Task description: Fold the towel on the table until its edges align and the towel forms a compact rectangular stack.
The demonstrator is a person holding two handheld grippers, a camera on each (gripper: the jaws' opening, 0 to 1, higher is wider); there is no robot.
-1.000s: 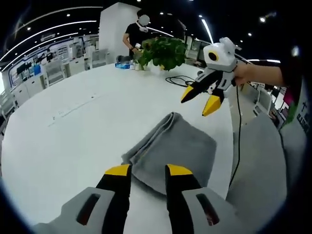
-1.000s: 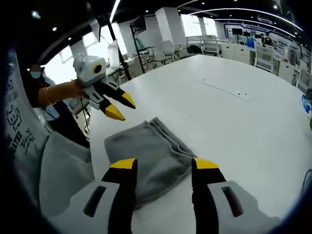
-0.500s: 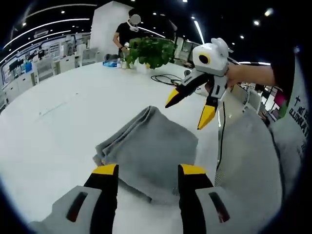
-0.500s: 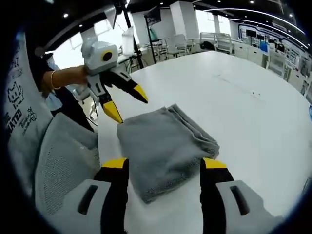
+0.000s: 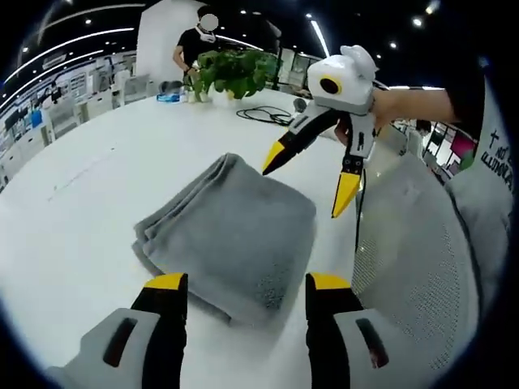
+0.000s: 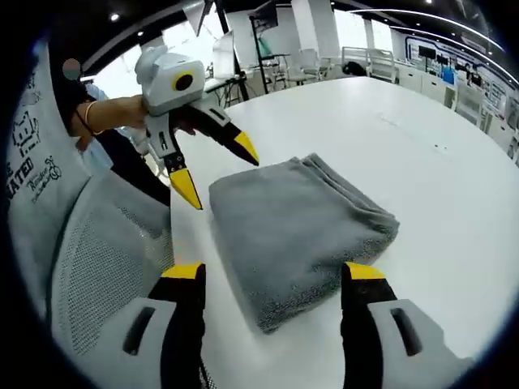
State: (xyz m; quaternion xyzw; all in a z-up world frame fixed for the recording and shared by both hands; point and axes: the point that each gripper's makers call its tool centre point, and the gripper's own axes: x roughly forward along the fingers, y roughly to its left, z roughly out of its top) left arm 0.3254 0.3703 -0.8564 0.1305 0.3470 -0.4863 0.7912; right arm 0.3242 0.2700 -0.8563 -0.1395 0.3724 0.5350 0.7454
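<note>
A grey towel [image 5: 231, 231] lies folded into a thick rectangular stack on the white table [image 5: 89, 194], near its edge. In the left gripper view my left gripper [image 5: 242, 284] stands open just short of the towel's near edge, nothing between its yellow-tipped jaws. My right gripper [image 5: 310, 180] hangs open above the towel's far right corner, held by a hand. In the right gripper view the towel [image 6: 296, 227] lies ahead of my open right gripper [image 6: 272, 271], and the left gripper [image 6: 217, 172] hovers open over the towel's far left corner.
A grey mesh chair back [image 5: 409, 267] stands beside the table edge, also at the left of the right gripper view [image 6: 97, 259]. A potted plant [image 5: 231, 73], a black cable [image 5: 268, 116] and a standing person [image 5: 193, 44] are at the table's far end.
Both views have closed in on the towel, which now looks larger. Each gripper has come lower and nearer the towel's edge and opened a little wider. The towel itself has not moved.
</note>
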